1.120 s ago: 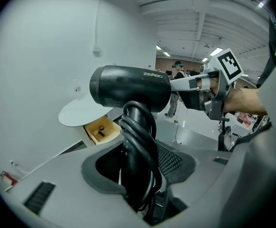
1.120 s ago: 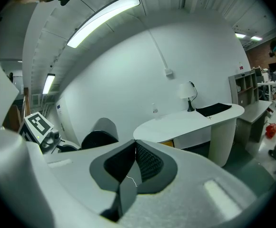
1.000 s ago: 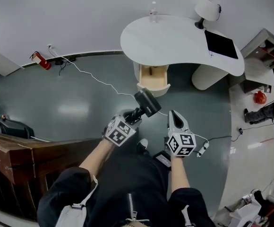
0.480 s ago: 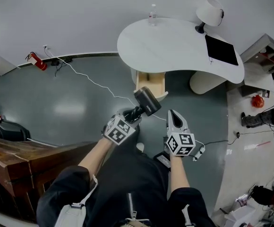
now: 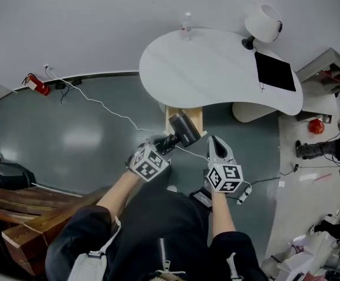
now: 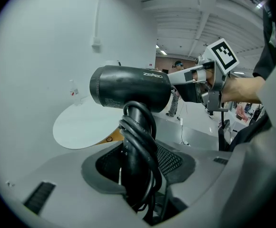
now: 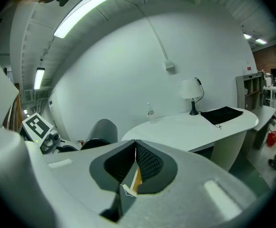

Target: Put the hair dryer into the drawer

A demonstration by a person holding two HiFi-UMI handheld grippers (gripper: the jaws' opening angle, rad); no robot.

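Ahead, white desk [image 5: 217, 69] on grey floor [image 5: 88, 139]

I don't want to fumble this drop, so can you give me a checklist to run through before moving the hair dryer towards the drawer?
1. Grip: the left tool is clamped on the handle of the hair dryer. Ok.
2. Cord: it is wound round the handle inside the grip, with no loop seen hanging. Ok.
3. Drawer: the wooden drawer is pulled out from under the white desk. Ok.
4. Room inside the drawer: the dryer hides most of it in the head view. Cannot tell.
5. Dryer above the opening: it overlaps the drawer in the head view, but the height and the gap are unclear. Cannot tell.
6. Right tool: its jaws are together with nothing between them, so it is free to help. Ok.
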